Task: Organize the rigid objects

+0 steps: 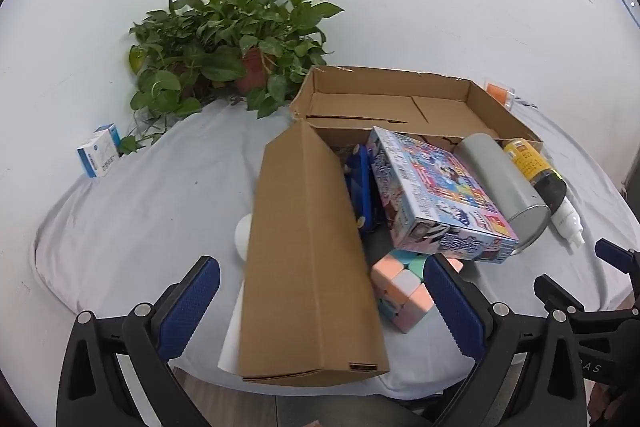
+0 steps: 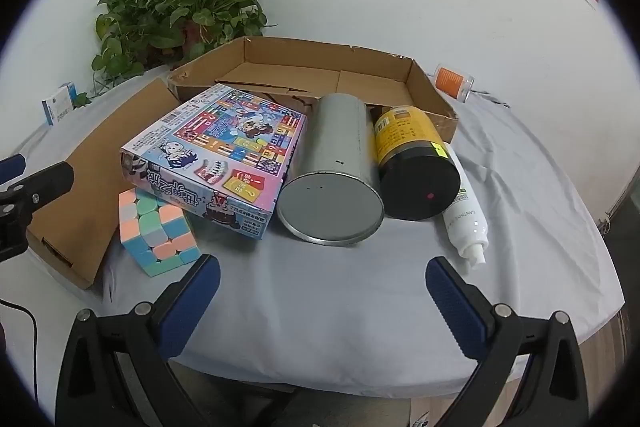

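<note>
A shallow cardboard box (image 1: 384, 83) lies on the cloth-covered table, and its long flap (image 1: 308, 247) folds out toward me. A colourful game box (image 2: 224, 155) leans on the box's front rim. Beside it lie a grey tin cylinder (image 2: 336, 179), a yellow-labelled jar with a black lid (image 2: 412, 163) and a white bottle (image 2: 468, 223). A pastel puzzle cube (image 2: 156, 231) sits in front of the game box. My left gripper (image 1: 320, 307) is open, hovering over the flap's near end. My right gripper (image 2: 324, 303) is open above bare cloth, short of the tin.
A potted plant (image 1: 240, 43) stands at the back left, with small medicine boxes (image 1: 98, 155) beside it. An orange container (image 2: 454, 81) lies behind the box at the right. A blue object (image 1: 362, 183) is wedged between flap and game box. The table edge runs just below both grippers.
</note>
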The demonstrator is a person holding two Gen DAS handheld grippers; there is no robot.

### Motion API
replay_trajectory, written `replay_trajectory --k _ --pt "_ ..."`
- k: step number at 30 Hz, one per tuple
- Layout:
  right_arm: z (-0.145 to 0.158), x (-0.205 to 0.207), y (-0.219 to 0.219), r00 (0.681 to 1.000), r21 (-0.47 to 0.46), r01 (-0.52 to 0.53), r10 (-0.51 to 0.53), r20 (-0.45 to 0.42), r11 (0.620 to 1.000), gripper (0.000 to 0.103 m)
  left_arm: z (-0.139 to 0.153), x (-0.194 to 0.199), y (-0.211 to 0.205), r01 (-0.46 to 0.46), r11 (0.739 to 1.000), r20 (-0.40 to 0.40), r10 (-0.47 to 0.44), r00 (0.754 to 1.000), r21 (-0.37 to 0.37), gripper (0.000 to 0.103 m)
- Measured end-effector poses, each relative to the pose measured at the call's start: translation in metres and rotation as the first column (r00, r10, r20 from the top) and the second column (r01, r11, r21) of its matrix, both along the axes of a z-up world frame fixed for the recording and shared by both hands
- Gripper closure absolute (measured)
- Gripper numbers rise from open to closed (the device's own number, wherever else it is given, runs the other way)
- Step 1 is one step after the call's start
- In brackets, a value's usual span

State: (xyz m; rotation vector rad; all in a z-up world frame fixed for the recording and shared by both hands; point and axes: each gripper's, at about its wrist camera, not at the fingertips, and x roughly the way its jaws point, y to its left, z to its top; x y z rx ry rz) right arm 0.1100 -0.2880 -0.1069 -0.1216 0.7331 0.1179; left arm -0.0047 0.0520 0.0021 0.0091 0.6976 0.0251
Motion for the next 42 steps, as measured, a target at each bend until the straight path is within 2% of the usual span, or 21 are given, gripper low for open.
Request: replay_trajectory --k 7,14,17,22,25,29,32,34,35,36,38,39,40,42 --pt "0.001 0.0 0.003 1.0 0.006 -0.01 0.01 -0.001 1.0 0.001 -0.008 0.006 0.012 0.001 0.996 -0.061 -0.006 0.998 -0.092 0.001" --pt "0.001 0.001 0.001 1.0 0.011 -0.011 0.011 -0.001 1.0 0.001 -0.004 0.006 0.0 0.046 0.997 -0.033 -0.048 0.998 -0.068 0.001" --pt "0.001 -0.001 0.003 1.0 0.006 -0.022 0.022 0.007 1.0 0.001 -0.003 0.006 0.003 0.032 0.996 -0.032 -0.034 0.999 -0.077 0.001" --pt "0.004 -0.003 0.012 0.999 0.01 -0.049 0.049 0.012 0.999 0.001 -0.003 0.004 0.025 -0.004 0.992 -0.036 0.0 0.999 -0.126 0.001" --pt "0.01 -0.008 0.024 0.995 0.019 -0.099 0.098 0.022 0.995 0.001 -0.006 0.001 0.047 0.003 0.979 -0.036 -0.011 0.999 -0.203 0.001" --pt "0.023 -0.018 0.049 0.976 0.063 -0.215 0.213 0.04 0.975 0.001 -0.018 -0.003 0.085 0.003 0.943 -0.064 -0.026 0.998 -0.334 0.001" --pt "0.032 -0.025 0.076 0.936 0.118 -0.352 0.352 0.021 0.928 0.001 -0.037 -0.001 0.11 0.002 0.894 -0.124 -0.064 0.99 -0.448 0.002" --pt "0.034 -0.028 0.096 0.902 0.13 -0.428 0.432 -0.001 0.894 0.001 -0.048 -0.001 0.12 0.016 0.848 -0.143 -0.107 0.984 -0.53 0.008" --pt "0.034 -0.03 0.106 0.886 0.131 -0.458 0.463 -0.01 0.879 0.001 -0.051 -0.001 0.12 0.022 0.836 -0.144 -0.12 0.982 -0.549 0.011" --pt "0.034 -0.031 0.116 0.872 0.127 -0.483 0.489 -0.018 0.866 0.001 -0.055 -0.001 0.123 0.037 0.802 -0.139 -0.148 0.979 -0.596 0.016" --pt "0.031 -0.031 0.134 0.857 0.102 -0.509 0.514 -0.03 0.855 0.003 -0.059 0.0 0.127 0.052 0.758 -0.131 -0.179 0.975 -0.651 0.026" --pt "0.029 -0.031 0.141 0.853 0.086 -0.517 0.521 -0.036 0.852 0.007 -0.058 0.002 0.126 0.079 0.733 -0.113 -0.209 0.971 -0.676 0.029" --pt "0.027 -0.03 0.146 0.848 0.076 -0.524 0.528 -0.046 0.848 0.01 -0.057 0.004 0.124 0.099 0.725 -0.1 -0.226 0.969 -0.681 0.031" --pt "0.024 -0.028 0.152 0.842 0.068 -0.532 0.536 -0.063 0.844 0.017 -0.056 0.011 0.116 0.143 0.709 -0.088 -0.278 0.956 -0.69 0.043"
